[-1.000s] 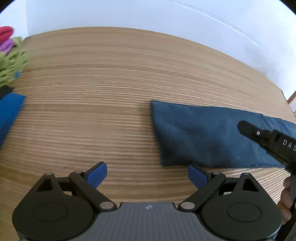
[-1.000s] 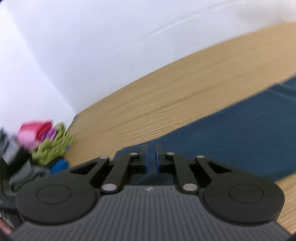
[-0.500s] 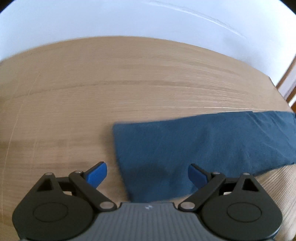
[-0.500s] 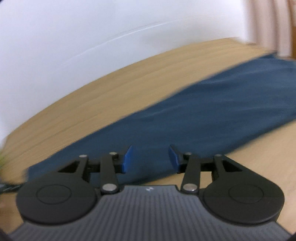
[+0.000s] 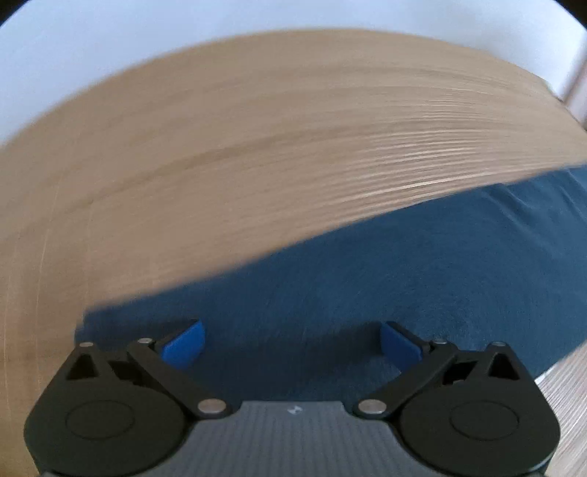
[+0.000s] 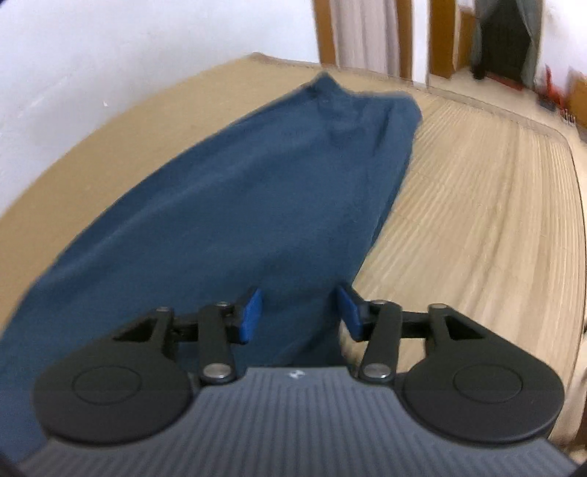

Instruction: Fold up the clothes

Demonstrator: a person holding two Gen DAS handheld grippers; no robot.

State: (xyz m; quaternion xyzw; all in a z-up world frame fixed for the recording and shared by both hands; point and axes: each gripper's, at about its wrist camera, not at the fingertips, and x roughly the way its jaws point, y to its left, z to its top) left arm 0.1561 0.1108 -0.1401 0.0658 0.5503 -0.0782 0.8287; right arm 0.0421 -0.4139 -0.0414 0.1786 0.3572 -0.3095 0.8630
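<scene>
Left gripper (image 5: 291, 339): the jaws stand spread wide, with nothing between the blue pads (image 5: 182, 343). It hangs directly over one end of the dark blue garment (image 5: 385, 293). The short edge of that end lies just to the left of the left pad.

Right gripper (image 6: 299, 312): the jaws stand parted, less widely than those of the left gripper, and hold nothing. It hangs over the garment's (image 6: 234, 205) near long edge. The left pad is above cloth; the right pad is at the edge, where bare wood begins.

Garment: it lies flat on the table as a long, narrow band. This suggests that the lengthwise folds are already made. From the right gripper the band runs forward to its far end, where the cloth is bunched and slightly rumpled. The type of garment cannot be determined.

Task status (judgement): about halfway. The crosswise folds that make a compact packet are not yet done. Neither gripper has cloth in hand.

Surface: a light wooden table (image 5: 256, 146) with fine straight grain. Bare wood extends ahead of the left gripper and to the right of the right gripper (image 6: 495, 201).

Room: a plain white wall (image 6: 128, 55) stands beyond the table's far edge. Ahead and to the right of the right gripper are wooden frames with a pale curtain (image 6: 361, 33) and a dark opening, too blurred to identify.
</scene>
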